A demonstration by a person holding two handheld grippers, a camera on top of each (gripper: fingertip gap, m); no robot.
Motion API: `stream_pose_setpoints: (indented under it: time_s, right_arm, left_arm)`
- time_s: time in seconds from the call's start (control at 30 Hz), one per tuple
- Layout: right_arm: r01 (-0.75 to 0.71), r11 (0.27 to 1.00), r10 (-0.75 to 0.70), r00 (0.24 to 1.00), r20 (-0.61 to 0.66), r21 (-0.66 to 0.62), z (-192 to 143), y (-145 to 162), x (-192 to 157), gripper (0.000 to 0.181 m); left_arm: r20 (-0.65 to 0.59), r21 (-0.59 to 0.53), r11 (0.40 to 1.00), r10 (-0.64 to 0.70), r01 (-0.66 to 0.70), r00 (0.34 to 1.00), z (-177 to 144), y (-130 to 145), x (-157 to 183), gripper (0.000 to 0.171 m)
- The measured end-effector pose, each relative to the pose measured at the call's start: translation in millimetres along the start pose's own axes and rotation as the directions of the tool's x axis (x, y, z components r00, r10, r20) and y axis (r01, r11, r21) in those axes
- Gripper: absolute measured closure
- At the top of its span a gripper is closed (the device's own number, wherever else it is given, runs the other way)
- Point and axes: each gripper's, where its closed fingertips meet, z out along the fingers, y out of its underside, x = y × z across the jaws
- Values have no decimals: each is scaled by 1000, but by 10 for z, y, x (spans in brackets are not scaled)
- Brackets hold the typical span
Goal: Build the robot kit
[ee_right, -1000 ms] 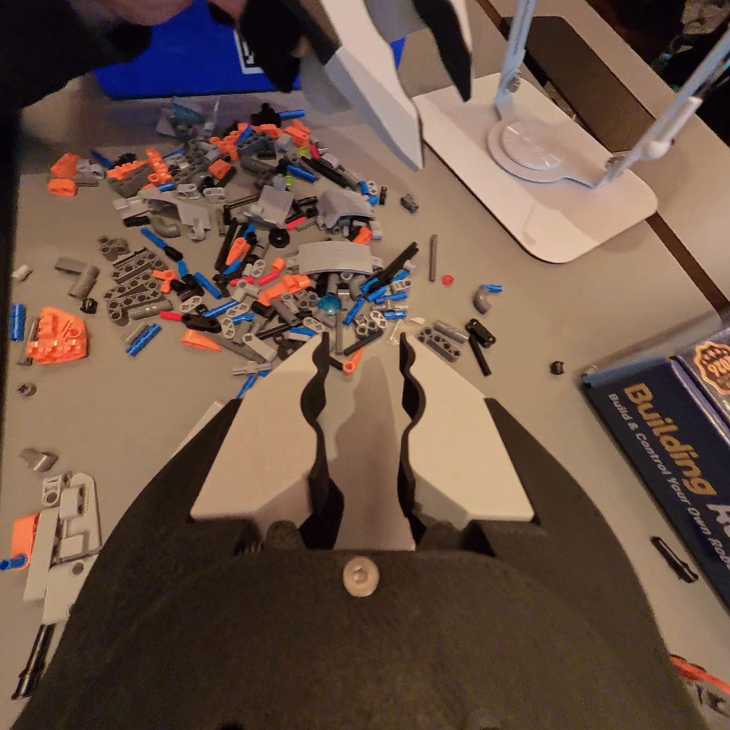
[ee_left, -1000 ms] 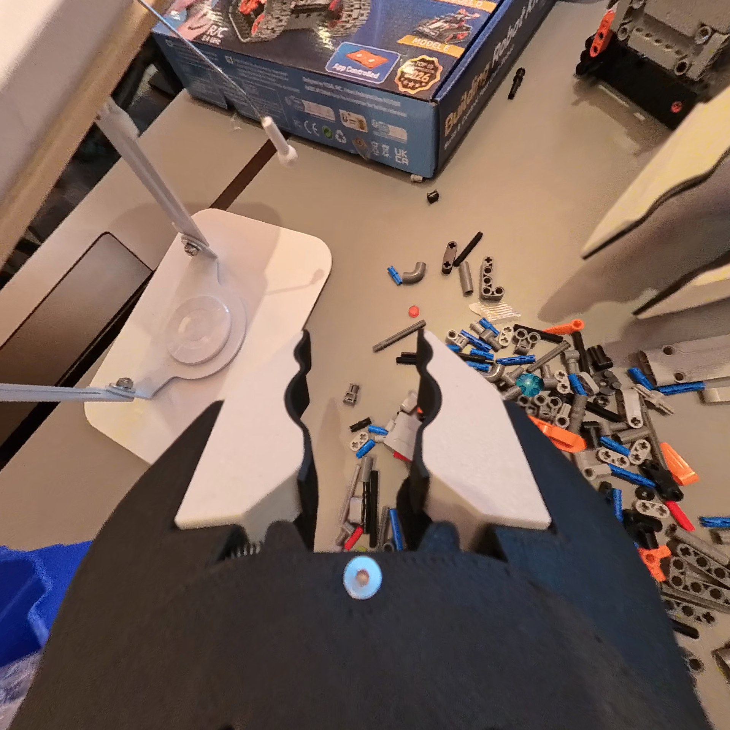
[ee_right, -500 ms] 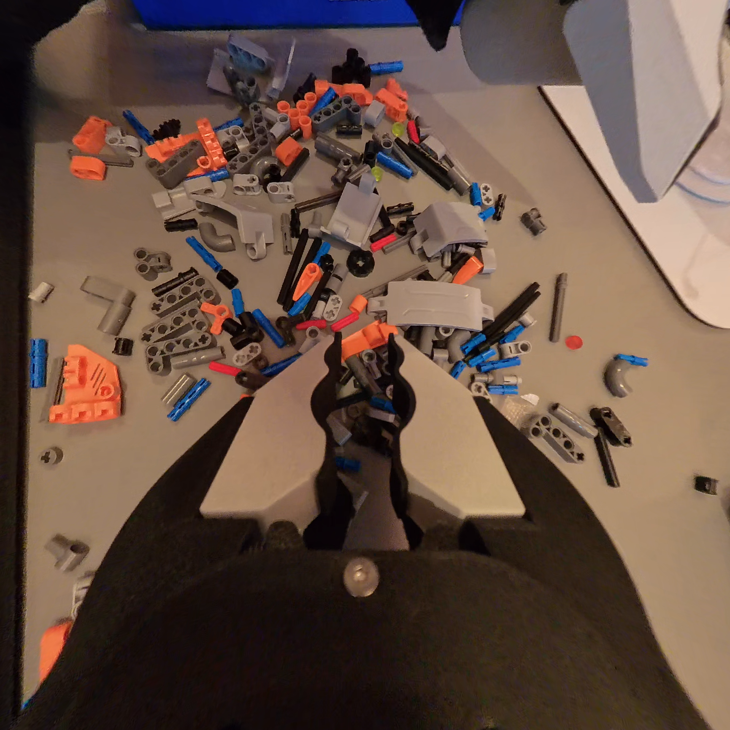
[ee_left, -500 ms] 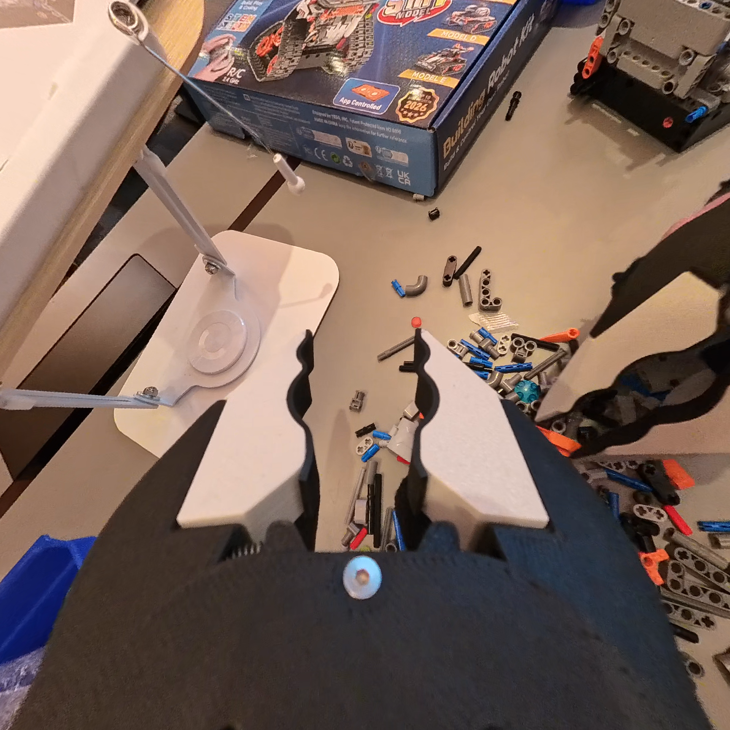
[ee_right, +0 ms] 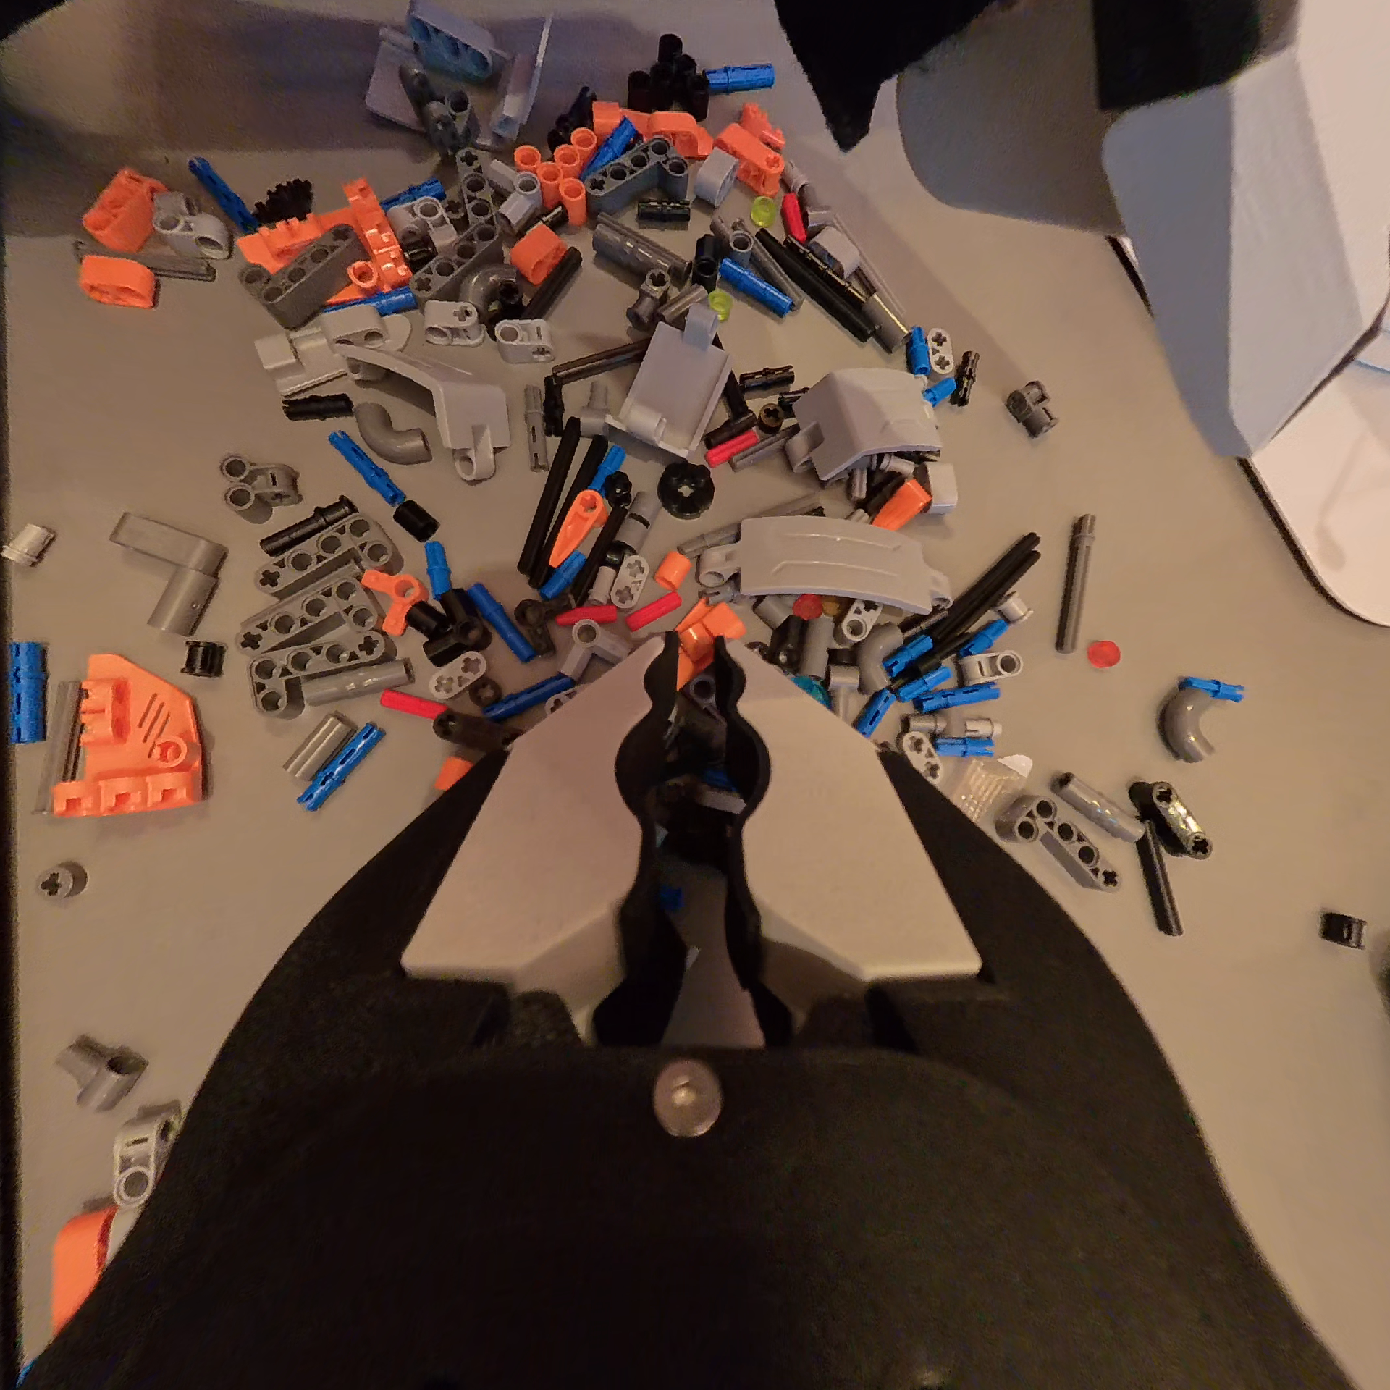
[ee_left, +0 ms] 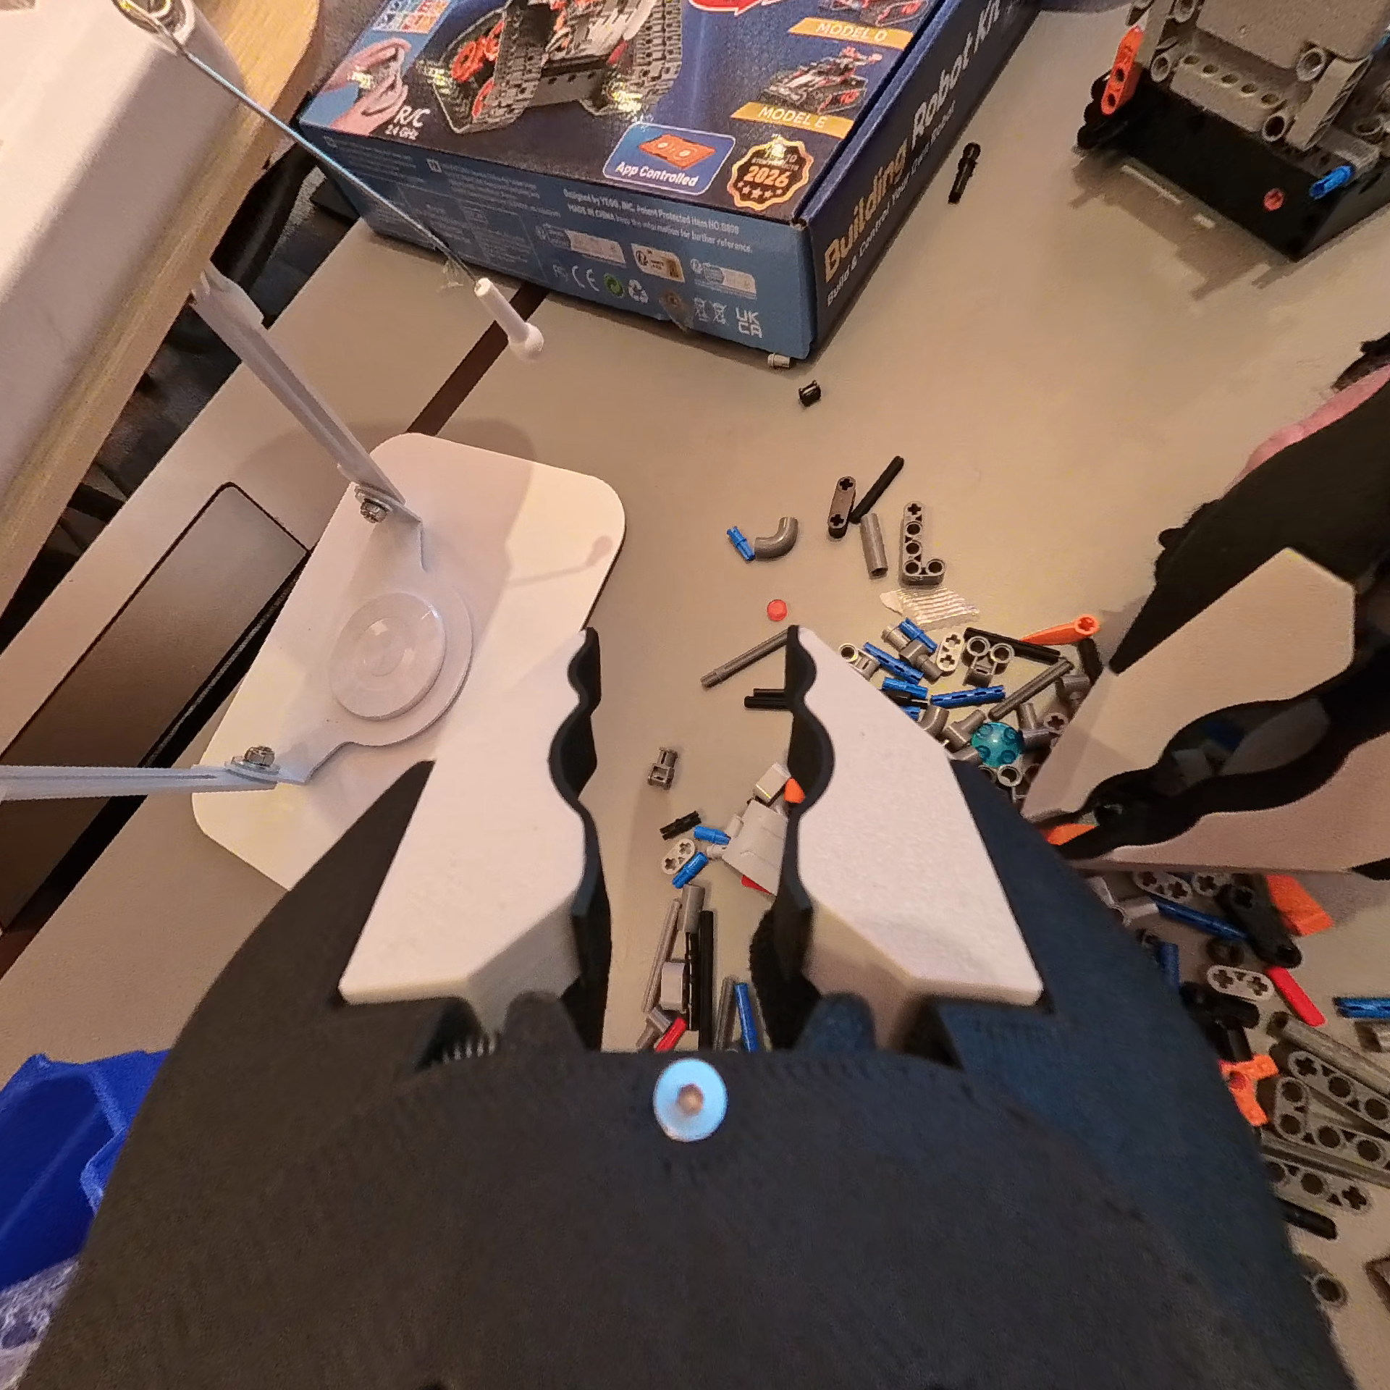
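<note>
- so, my left gripper [ee_left: 688, 643] hangs above the grey table [ee_left: 978, 421], jaws wide apart, nothing between them; a small dark grey connector [ee_left: 662, 767] lies on the table in the gap, apart from both fingers.
- just left of it: white stand base [ee_left: 519, 526] w/ two thin metal arms bolted on.
- far side of table: blue printed box [ee_left: 639, 150]; a part-built grey/black model [ee_left: 1241, 113] at top right.
- my right gripper [ee_right: 692, 647] is low in the parts pile [ee_right: 602, 421], jaws nearly closed, only a narrow slit at the tips. an orange piece [ee_right: 703, 628] sits right at the tips; black + blue bits show thru the gap behind. can't tell if anything is actually clamped.
- near the tips: long curved grey panel [ee_right: 827, 564] just beyond to the right, red pins [ee_right: 650, 611] just left.
- orange panel [ee_right: 124, 741] well off to the left, near table edge.
</note>
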Motion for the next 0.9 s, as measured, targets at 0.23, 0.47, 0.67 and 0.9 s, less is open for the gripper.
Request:
stream_pose_setpoints:
  time_s: [0.23,0.47,0.67,0.9]
  right_arm:
    - [-67,993,63,997,45,98,-192,-61,6,175]
    - [-244,917,209,968,139,317,-609,-222,192,175]
    - [-359,820,291,932,215,446,-860,-322,358,175]
    - [-454,716,337,890,307,530,-1071,-403,458,175]
  left_arm:
    - [-4,-4,1000,-3,3,1000,9,17,-2,125]
    - [-57,12,1000,-19,20,998,33,-6,91,125]
    - [-179,57,998,-24,35,984,13,-100,310,125]
    - [-365,114,993,52,-10,930,-103,-202,695,125]
